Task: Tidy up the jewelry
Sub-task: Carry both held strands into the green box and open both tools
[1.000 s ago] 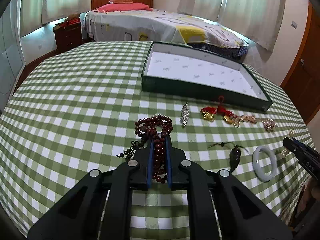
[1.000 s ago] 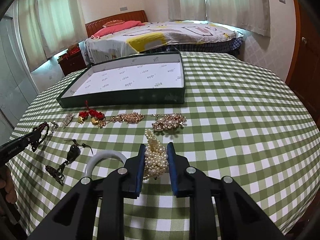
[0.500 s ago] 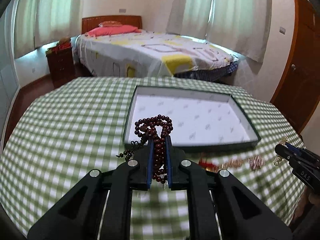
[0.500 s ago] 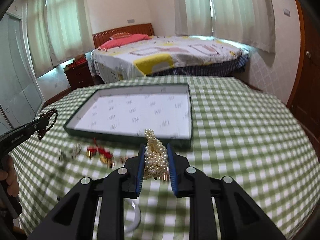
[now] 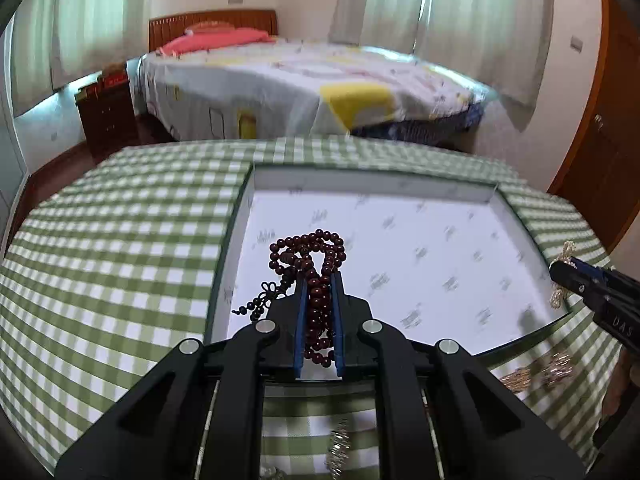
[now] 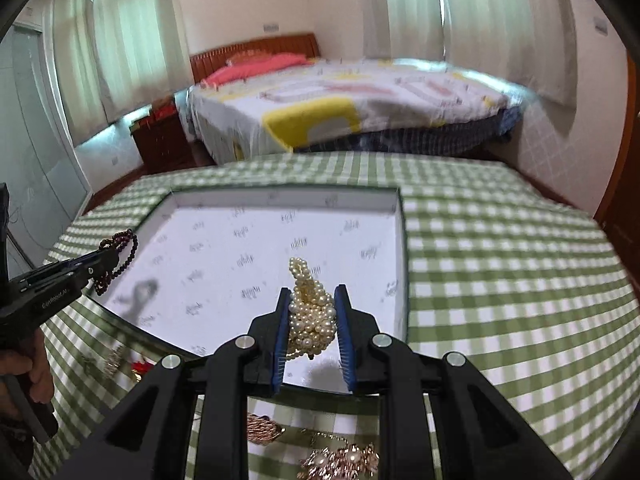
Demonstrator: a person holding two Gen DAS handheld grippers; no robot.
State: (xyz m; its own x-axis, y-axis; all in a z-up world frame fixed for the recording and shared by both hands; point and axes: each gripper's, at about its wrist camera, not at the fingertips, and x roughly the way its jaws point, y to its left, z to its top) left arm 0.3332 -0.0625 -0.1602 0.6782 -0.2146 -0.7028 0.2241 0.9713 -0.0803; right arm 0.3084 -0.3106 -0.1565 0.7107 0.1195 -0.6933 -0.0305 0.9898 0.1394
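My left gripper [image 5: 319,280] is shut on a dark red bead bracelet [image 5: 308,256] with a black tassel, held above the left part of the green tray [image 5: 224,248] with its white patterned lining. My right gripper [image 6: 312,300] is shut on a bunch of pearl beads [image 6: 310,308], held above the tray's [image 6: 403,264] right front part. The left gripper [image 6: 108,258] with the red beads shows at the left of the right wrist view. The right gripper [image 5: 560,270] shows at the right of the left wrist view.
The table has a green and white checked cloth [image 5: 120,240]. Gold and pearl brooches [image 6: 340,460] and a red and gold charm [image 6: 140,368] lie on the cloth in front of the tray. A bed [image 6: 340,112] and a dark wooden nightstand [image 5: 106,120] stand beyond the table.
Both grippers have lifted their beads off the cloth and moved forward over the tray. The loose jewelry now lies below and behind the fingers.
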